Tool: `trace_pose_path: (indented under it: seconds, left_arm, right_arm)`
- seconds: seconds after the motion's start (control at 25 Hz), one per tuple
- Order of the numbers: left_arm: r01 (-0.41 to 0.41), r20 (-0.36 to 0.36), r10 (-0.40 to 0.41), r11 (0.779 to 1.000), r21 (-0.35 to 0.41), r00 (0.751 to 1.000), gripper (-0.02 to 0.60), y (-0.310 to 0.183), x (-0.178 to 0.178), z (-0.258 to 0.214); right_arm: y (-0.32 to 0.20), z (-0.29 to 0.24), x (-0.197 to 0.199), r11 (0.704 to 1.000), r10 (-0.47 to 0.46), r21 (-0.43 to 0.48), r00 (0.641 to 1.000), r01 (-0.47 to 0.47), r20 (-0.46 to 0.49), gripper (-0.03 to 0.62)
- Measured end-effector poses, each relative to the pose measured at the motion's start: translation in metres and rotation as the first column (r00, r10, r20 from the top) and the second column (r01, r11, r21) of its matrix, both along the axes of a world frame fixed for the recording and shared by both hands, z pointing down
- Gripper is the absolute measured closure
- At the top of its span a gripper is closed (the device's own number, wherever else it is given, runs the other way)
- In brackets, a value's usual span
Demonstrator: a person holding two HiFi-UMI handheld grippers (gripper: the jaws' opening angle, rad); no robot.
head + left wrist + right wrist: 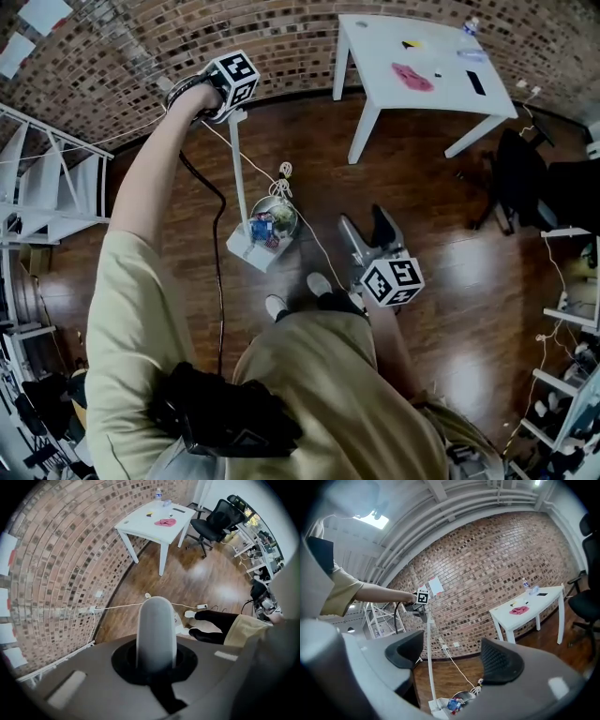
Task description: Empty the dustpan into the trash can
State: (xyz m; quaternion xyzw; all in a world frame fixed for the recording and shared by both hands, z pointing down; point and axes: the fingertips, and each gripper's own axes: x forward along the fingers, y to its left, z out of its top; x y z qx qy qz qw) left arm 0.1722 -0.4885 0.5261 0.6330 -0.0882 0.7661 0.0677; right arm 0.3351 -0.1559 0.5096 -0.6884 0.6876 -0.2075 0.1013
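My left gripper (225,108) is shut on the top of the dustpan's long white handle (238,173), held out at arm's length. In the left gripper view the handle (156,630) runs down between the jaws. The white dustpan (255,246) sits low at the floor, holding blue and red rubbish, its mouth against a small metal trash can (279,214). My right gripper (368,232) hangs to the right of the can, jaws apart with nothing between them. The right gripper view shows the dustpan (440,707) and the can (464,696) low ahead, beyond the right gripper (452,656).
A white table (375,56) with a pink cloth (412,77) stands by the brick wall. A black office chair (525,178) is at the right, white shelving (47,187) at the left. A white cable (281,173) lies on the wooden floor near the can.
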Motion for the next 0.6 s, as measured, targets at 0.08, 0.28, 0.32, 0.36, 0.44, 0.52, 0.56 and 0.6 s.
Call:
trace_pose_path:
  seconds: [0.08, 0.28, 0.32, 0.36, 0.44, 0.52, 0.56, 0.6]
  left_arm:
    - [-0.018, -0.002, 0.018, 1.0, 0.018, 1.0, 0.581, 0.0, 0.007, -0.001]
    - [-0.034, 0.0, 0.034, 0.999, 0.019, 0.999, 0.581, 0.009, 0.003, 0.0]
    - [-0.037, -0.004, 0.037, 0.999, 0.021, 0.999, 0.581, 0.012, 0.0, -0.001]
    - [-0.04, -0.011, 0.041, 0.999, 0.022, 0.999, 0.581, 0.016, -0.004, -0.002]
    - [-0.048, -0.03, 0.049, 0.999, 0.023, 0.998, 0.581, 0.025, -0.016, -0.005]
    - [-0.052, -0.052, 0.053, 0.998, 0.029, 0.997, 0.581, 0.035, -0.031, -0.008]
    - [-0.051, -0.064, 0.053, 0.998, 0.034, 0.997, 0.581, 0.039, -0.04, -0.01]
    - [-0.049, -0.078, 0.052, 0.998, 0.038, 0.996, 0.581, 0.045, -0.05, -0.013]
  right_arm:
    - [0.0, 0.003, 0.007, 1.0, 0.008, -0.001, 1.0, -0.008, 0.004, 0.226]
    - [-0.008, -0.005, 0.003, 1.0, -0.01, 0.02, 1.0, 0.01, -0.001, 0.227]
    - [-0.01, -0.007, 0.0, 1.0, -0.019, 0.024, 1.0, 0.019, -0.004, 0.227]
    - [-0.011, -0.008, -0.004, 0.999, -0.028, 0.028, 1.0, 0.028, -0.007, 0.227]
    - [-0.013, -0.009, -0.012, 0.998, -0.046, 0.033, 0.999, 0.046, -0.011, 0.227]
    - [-0.016, -0.008, -0.02, 0.997, -0.064, 0.033, 0.998, 0.064, -0.01, 0.227]
    - [-0.017, -0.007, -0.023, 0.997, -0.071, 0.033, 0.997, 0.072, -0.01, 0.227]
    - [-0.018, -0.007, -0.025, 0.997, -0.076, 0.033, 0.997, 0.076, -0.009, 0.227]
